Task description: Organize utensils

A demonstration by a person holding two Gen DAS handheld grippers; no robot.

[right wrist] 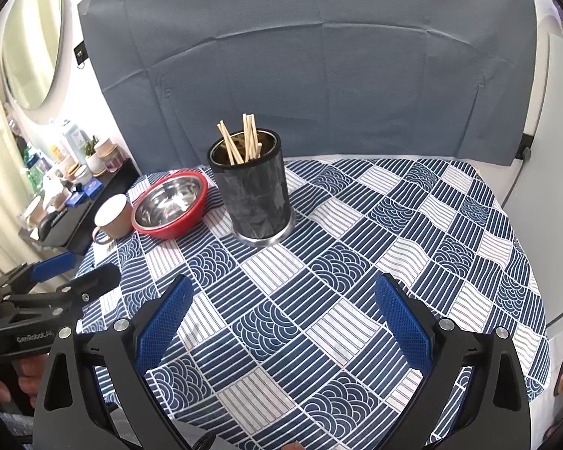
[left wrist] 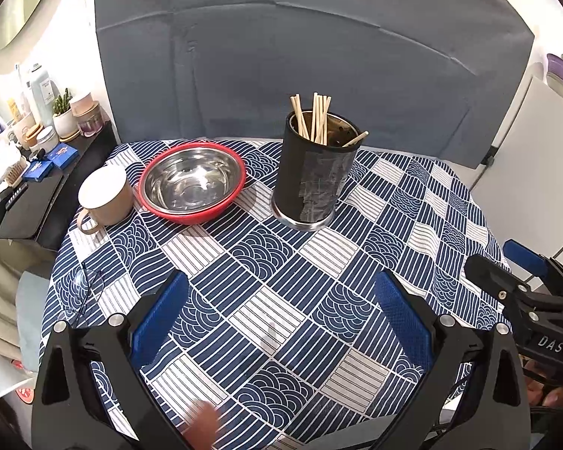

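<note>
Both tongs, left (left wrist: pixel 281 300) and right (right wrist: pixel 283 300), gape empty; beyond: one holder (left wrist: pixel 313 178) of chopsticks (left wrist: pixel 313 118), one bowl (left wrist: pixel 193 183), one mug (left wrist: pixel 105 197).

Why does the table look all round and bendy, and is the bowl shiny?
Left wrist view: the fisheye lens curves the tablecloth, and the steel bowl shows bright glare. Right wrist view: same bulge, dark corners, and a blurry fingertip at the bottom edge.
</note>
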